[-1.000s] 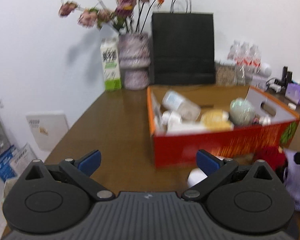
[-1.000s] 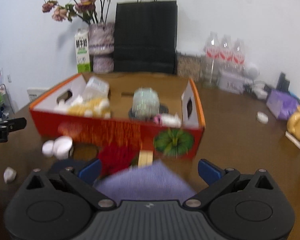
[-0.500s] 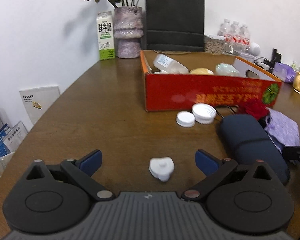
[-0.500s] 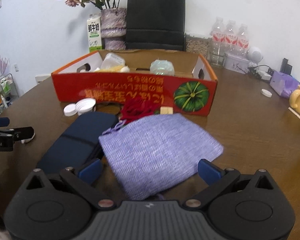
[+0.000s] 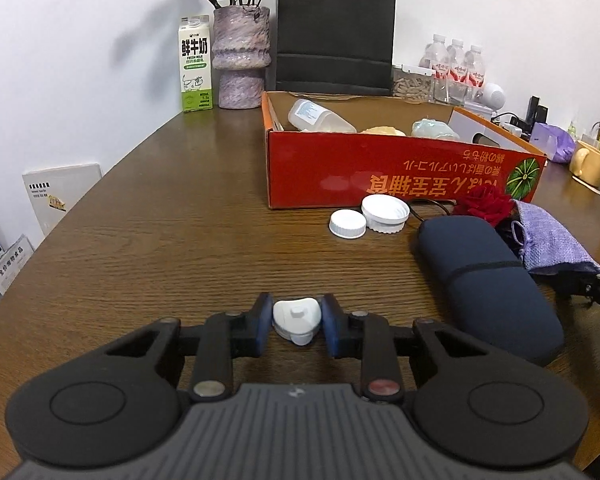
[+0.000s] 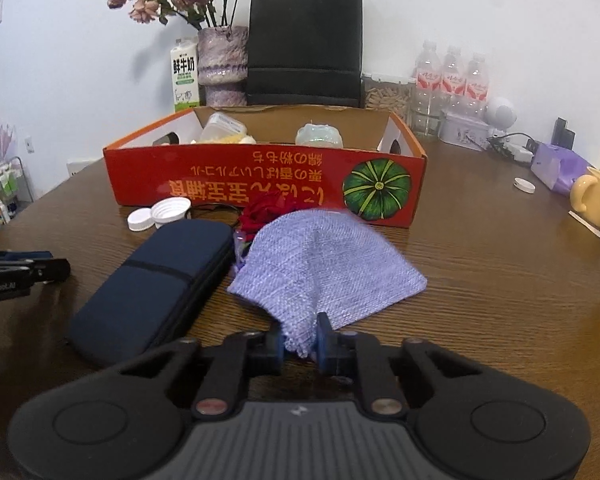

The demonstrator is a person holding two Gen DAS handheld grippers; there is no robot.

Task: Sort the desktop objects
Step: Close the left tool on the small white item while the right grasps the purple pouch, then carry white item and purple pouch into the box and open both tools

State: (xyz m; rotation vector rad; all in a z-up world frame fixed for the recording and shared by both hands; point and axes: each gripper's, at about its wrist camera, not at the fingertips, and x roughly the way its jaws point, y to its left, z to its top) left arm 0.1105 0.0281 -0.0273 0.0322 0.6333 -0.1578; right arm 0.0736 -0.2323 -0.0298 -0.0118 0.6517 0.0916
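My left gripper (image 5: 295, 322) is shut on a small white plastic piece (image 5: 297, 319) low over the brown table. My right gripper (image 6: 299, 340) is shut on the near corner of a purple woven pouch (image 6: 324, 264), which is bunched up at that corner. A red cardboard box (image 5: 380, 168) holding a bottle and other items stands behind; it also shows in the right wrist view (image 6: 260, 184). A dark blue case (image 6: 156, 284) lies left of the pouch. Two white caps (image 5: 366, 216) and a red flower (image 5: 486, 204) lie in front of the box.
At the back stand a milk carton (image 5: 196, 64), a vase with flowers (image 5: 242, 60), a black paper bag (image 5: 334, 36) and water bottles (image 6: 452, 80). A yellow mug (image 6: 598, 200) and a purple pack (image 6: 556, 166) sit at the right.
Both grippers moved down and forward and closed: the left onto the white piece, the right onto the purple pouch's corner, which now bunches upward.
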